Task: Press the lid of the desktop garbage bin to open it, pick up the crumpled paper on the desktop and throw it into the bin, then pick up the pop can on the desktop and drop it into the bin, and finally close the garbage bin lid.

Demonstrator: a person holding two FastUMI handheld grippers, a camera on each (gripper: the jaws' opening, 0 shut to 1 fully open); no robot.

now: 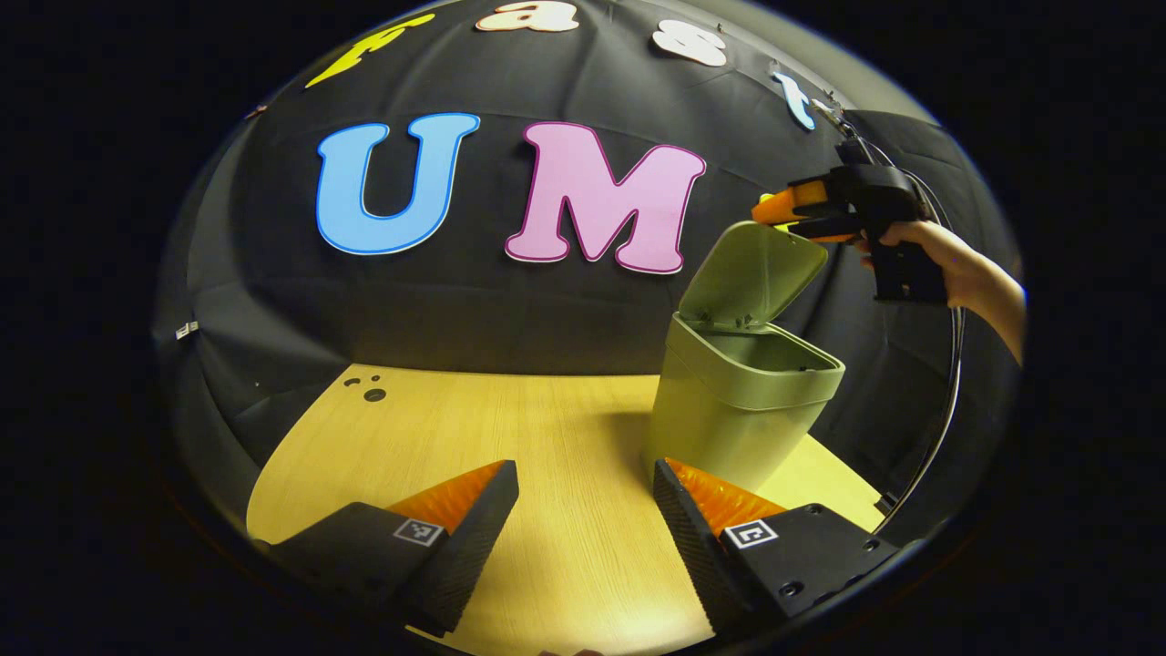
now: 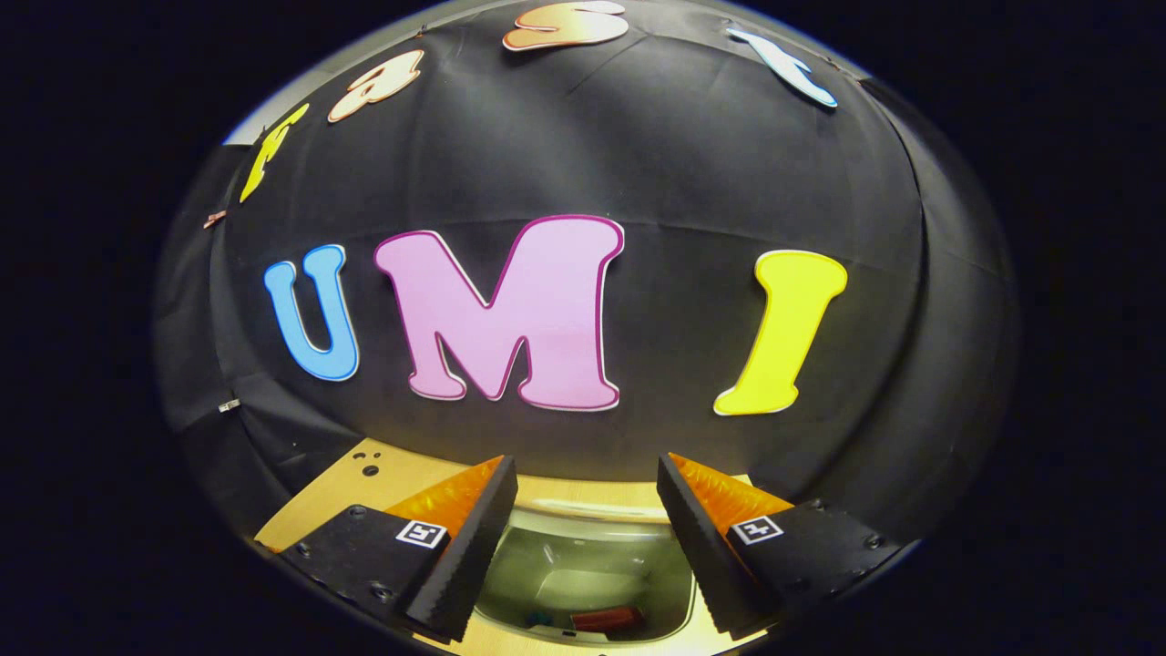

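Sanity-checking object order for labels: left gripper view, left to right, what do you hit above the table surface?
Bin, its raised lid → right gripper, beside the lid's top edge → the hand holding that gripper. Nearer the camera, the left gripper stands open over the table.

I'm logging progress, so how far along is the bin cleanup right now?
Done, apparently: the lid stands open, and a red can-like shape lies inside the bin; the paper I can't make out. In hand: the right gripper, open and empty, hovers above the bin's mouth. Left: closing the lid. The left gripper is open over the table.
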